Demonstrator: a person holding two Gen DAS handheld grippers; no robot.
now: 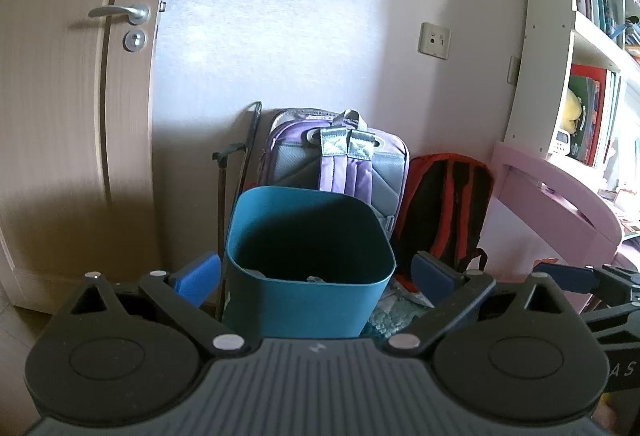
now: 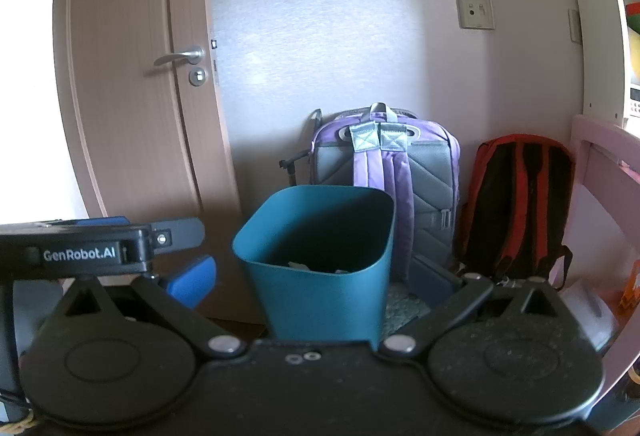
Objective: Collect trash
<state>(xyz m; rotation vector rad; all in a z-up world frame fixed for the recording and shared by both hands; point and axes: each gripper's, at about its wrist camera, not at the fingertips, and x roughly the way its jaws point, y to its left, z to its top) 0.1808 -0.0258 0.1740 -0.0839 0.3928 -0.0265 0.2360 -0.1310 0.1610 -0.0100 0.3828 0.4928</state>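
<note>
A teal trash bin [image 1: 308, 264] stands on the floor straight ahead, with bits of pale trash [image 1: 316, 279] at its bottom. My left gripper [image 1: 316, 276] is open, its blue pads [image 1: 198, 278] spread on either side of the bin with nothing held. In the right wrist view the same bin [image 2: 320, 268] stands ahead with scraps of trash [image 2: 298, 265] inside. My right gripper [image 2: 316, 276] is open and holds nothing. The left gripper's body [image 2: 80, 248] shows at the left of that view; the right gripper's finger [image 1: 572, 276] shows at the right of the left wrist view.
A purple and grey backpack [image 1: 340, 156] and a red and black backpack [image 1: 448, 212] lean on the wall behind the bin. A wooden door [image 1: 68, 116] stands left. A pink desk [image 1: 560, 212] and white bookshelf [image 1: 580, 48] stand right. A dark pole [image 1: 240, 172] leans by the bin.
</note>
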